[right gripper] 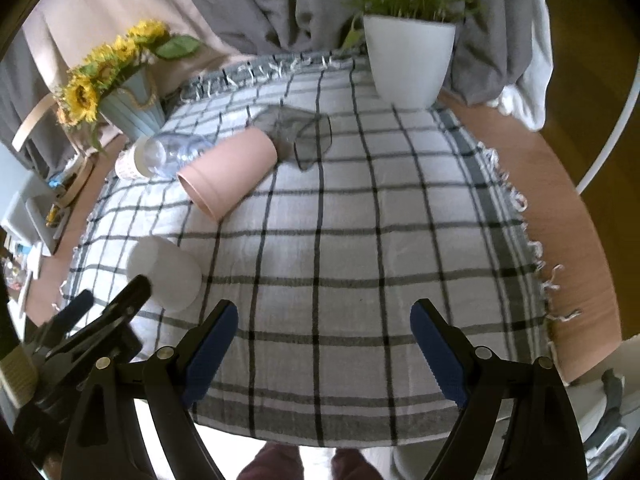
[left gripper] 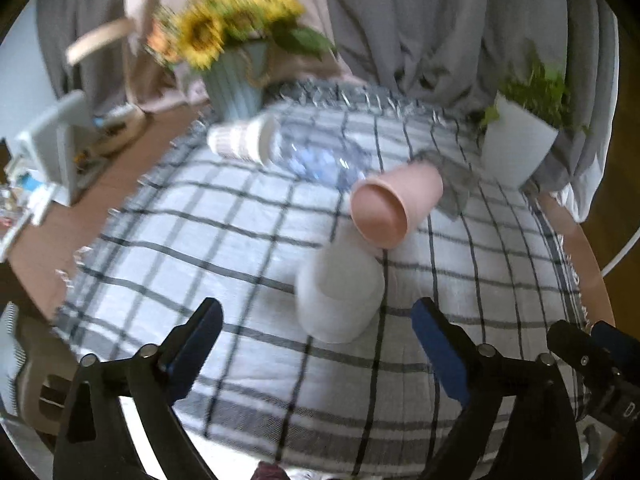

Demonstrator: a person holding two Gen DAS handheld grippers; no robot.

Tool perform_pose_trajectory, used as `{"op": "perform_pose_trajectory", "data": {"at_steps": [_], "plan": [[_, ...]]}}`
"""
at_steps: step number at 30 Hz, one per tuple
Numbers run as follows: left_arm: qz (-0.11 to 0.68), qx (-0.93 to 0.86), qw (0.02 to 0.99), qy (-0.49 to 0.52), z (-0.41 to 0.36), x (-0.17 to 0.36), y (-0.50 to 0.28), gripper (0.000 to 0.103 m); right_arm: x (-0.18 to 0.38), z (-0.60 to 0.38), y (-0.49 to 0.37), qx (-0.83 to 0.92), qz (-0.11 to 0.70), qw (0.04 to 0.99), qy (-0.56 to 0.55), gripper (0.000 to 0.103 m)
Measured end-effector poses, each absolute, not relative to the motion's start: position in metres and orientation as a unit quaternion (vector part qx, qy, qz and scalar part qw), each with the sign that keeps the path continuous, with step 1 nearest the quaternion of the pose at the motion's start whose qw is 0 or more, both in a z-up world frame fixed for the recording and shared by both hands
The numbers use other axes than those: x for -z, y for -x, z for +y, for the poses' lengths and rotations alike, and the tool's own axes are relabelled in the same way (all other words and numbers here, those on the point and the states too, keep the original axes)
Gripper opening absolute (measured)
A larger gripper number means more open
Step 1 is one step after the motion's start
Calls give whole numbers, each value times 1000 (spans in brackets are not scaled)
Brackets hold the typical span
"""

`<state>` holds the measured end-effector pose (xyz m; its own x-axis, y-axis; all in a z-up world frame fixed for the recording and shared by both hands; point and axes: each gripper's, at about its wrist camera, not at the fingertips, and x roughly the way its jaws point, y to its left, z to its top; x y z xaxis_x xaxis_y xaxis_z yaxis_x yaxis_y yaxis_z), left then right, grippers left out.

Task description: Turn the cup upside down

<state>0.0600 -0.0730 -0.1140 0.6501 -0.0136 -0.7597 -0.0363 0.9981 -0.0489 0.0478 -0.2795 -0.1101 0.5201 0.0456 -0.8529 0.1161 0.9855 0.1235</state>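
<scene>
- While both tools hung above the near edge of the table [right gripper: 560, 240], nothing was grasped: left hand-held gripper [left gripper: 316, 320] was released, jaws spread wide, and right hand-held gripper [right gripper: 324, 320] was likewise released and empty
- Two cups were candidates. The white cup [left gripper: 340, 296] stood mouth-down on the checked cloth [right gripper: 340, 240], just ahead of the left tool and between its fingers' line of sight. The pink cup [left gripper: 394, 204] lay on its side behind it, mouth toward the cameras, apparently touching or just beside the white one in the left view; the right view showed them apart
- Judged step: either the white cup was just finished and let go, or the approach to a cup was on; can't tell which from this alone. If the pink cup was the target, it was untouched
- Clutter near pink cup: clear plastic bottle [left gripper: 316, 160] lying down, a smaller striped paper cup [left gripper: 236, 140] at its end, crumpled grey cloth [right gripper: 300, 132] behind
- Next move, as a guess: reach over the white cup, clamp pink cup across its wall, rotate mouth-down, set it on bare cloth
- Risk: knocking the white cup, or the round pink cup rolling toward the bottle
</scene>
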Motion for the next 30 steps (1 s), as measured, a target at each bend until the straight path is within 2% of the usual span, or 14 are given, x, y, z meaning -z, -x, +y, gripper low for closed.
{"op": "perform_pose_trajectory", "data": {"at_steps": [13, 30], "plan": [[380, -9, 925, -19, -45, 43, 19, 103, 37, -259, 15, 1, 422, 903, -76, 93], [353, 51, 933, -42, 1, -2, 104, 103, -18, -199, 142, 80, 336, 933, -98, 99]]}}
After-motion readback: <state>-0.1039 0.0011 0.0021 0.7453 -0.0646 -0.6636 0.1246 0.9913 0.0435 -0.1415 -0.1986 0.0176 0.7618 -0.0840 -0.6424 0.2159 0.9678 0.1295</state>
